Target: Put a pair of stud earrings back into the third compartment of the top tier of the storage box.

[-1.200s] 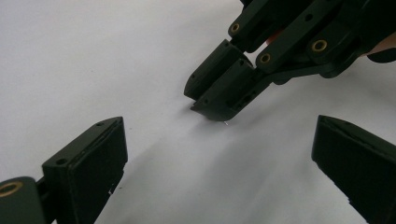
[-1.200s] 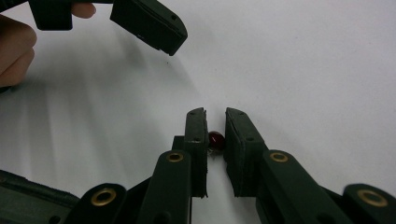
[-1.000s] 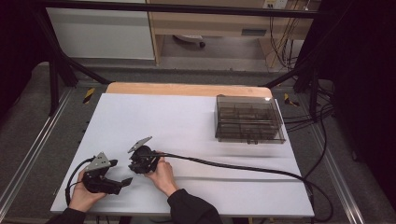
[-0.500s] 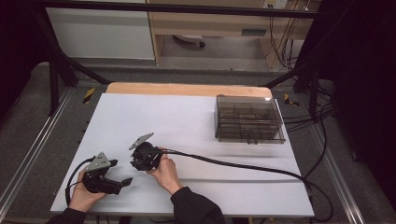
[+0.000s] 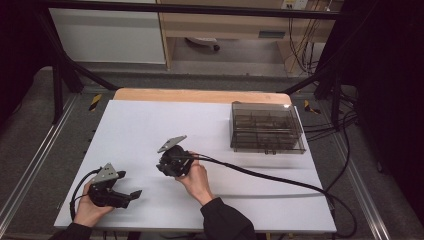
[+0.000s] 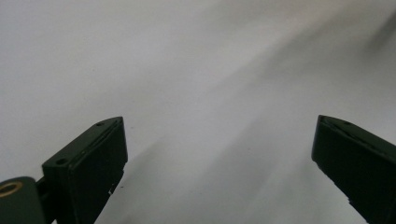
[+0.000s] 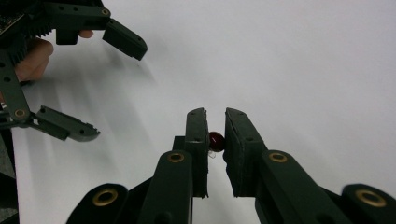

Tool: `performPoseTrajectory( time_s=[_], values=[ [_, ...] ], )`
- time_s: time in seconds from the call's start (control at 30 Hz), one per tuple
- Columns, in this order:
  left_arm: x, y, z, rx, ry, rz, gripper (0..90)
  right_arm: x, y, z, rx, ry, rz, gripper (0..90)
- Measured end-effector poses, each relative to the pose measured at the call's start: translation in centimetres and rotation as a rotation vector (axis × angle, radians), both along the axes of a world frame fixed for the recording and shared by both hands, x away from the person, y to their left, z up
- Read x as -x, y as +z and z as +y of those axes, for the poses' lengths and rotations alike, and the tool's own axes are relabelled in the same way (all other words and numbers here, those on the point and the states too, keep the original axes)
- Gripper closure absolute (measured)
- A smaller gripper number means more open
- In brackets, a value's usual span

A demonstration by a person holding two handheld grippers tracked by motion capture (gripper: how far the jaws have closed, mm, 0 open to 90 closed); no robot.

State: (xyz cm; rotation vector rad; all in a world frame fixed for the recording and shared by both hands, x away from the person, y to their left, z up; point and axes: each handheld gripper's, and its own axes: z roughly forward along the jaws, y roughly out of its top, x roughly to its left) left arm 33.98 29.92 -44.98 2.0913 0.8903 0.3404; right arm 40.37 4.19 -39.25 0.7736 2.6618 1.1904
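My right gripper (image 7: 215,114) is shut on a small dark red bead (image 7: 215,140), pinched between its two black pads above the white table. In the high view the right gripper (image 5: 164,167) is held just off the sheet left of centre, tips pointing left. My left gripper (image 6: 219,121) stands open with nothing but bare white surface between its jaws. It rests near the front left corner (image 5: 129,186) in a hand. From the right gripper view the left gripper (image 7: 116,91) appears at the upper left, jaws wide apart.
A smoky transparent compartment box (image 5: 267,127) with its lid down stands at the back right of the white table (image 5: 150,125). A thick black cable (image 5: 260,175) runs from the right gripper across the sheet to the front right edge.
The right hand has lifted its gripper off the sheet and carried it a little to the right and away from the person. The left hand has stayed put.
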Motion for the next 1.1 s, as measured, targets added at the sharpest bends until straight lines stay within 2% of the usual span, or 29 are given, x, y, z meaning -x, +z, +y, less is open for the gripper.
performPoseTrajectory(
  time_s=[0.13, 0.7, 1.1],
  values=[
    [0.0, 0.0, 0.0, -0.001, 0.001, 0.0, 3.7, -0.1, 0.7, -2.0, -0.021, -0.035, -0.003, 80.0],
    [0.0, 0.0, 0.0, 0.0, 0.005, -0.001, 3.7, -0.9, 3.6, -9.4, -0.056, -0.145, -0.033, 79.9],
    [-0.1, 0.0, 0.0, -0.003, 0.005, 0.0, 3.6, -1.2, 5.6, -16.2, -0.088, -0.266, -0.059, 79.9]
  ],
)
